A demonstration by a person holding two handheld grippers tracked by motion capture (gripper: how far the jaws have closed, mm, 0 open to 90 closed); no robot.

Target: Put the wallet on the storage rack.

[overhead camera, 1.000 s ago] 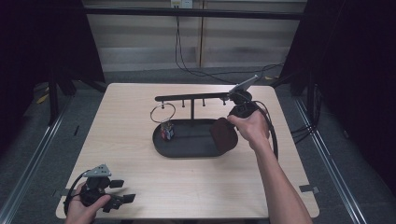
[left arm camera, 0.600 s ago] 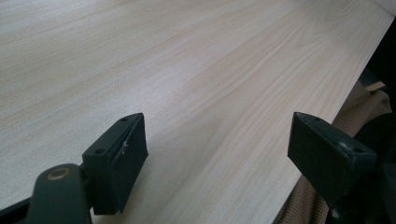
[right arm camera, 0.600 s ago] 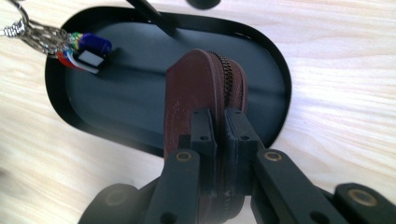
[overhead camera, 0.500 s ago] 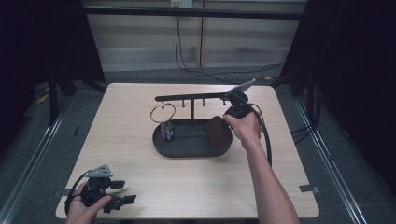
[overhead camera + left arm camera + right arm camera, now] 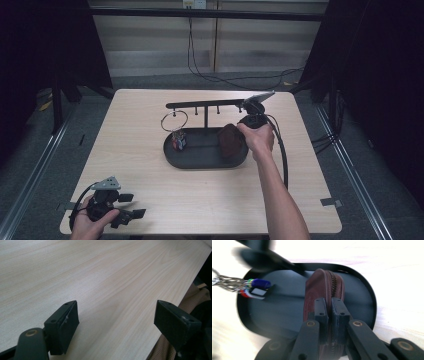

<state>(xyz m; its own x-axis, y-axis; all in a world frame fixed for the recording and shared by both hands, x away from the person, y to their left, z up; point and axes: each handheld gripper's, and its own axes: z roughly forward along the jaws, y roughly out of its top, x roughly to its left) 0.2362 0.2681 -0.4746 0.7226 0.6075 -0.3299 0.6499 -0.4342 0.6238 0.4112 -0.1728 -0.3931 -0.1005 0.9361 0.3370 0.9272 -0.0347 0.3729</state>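
A: Pouch (image 5: 322, 292), brown, round, zipped — pinched edge-on in the right gripper (image 5: 329, 308), fingers (image 5: 320, 312) clamped on its rim with the zipper running up between them. Sits over the right end of the black oval tray (image 5: 364, 287)

B: Touching the tray floor?

A: Cannot tell. From the high view the pouch (image 5: 231, 141) overlaps the tray's (image 5: 200, 162) right part; contact underneath is hidden by the pouch itself

B: Then lower slowly, and release only when the bottom edge clearly rests. It's on edge now, so expect it to tip flat once freed

A: Agreed. Best to lean it toward the open middle of the tray before parting the fingers, so it falls inward, not over the rim onto the surface (image 5: 150, 115)

B: Obstacles?

A: Rack's upright post (image 5: 206, 117) and crossbar (image 5: 200, 104) just behind; key ring (image 5: 174, 121) hanging near the left end, its coloured tags (image 5: 254, 288) low over the tray's left part. Well apart from the pouch, fine if the hand stays right

B: Other hand?

A: Left gripper (image 5: 131, 206) parked at the near left corner of the surface, fingers (image 5: 63, 326) wide apart, nothing between them. Leave it there

B: Withdrawal?

A: Open fully, lift straight up, mind the crossbar
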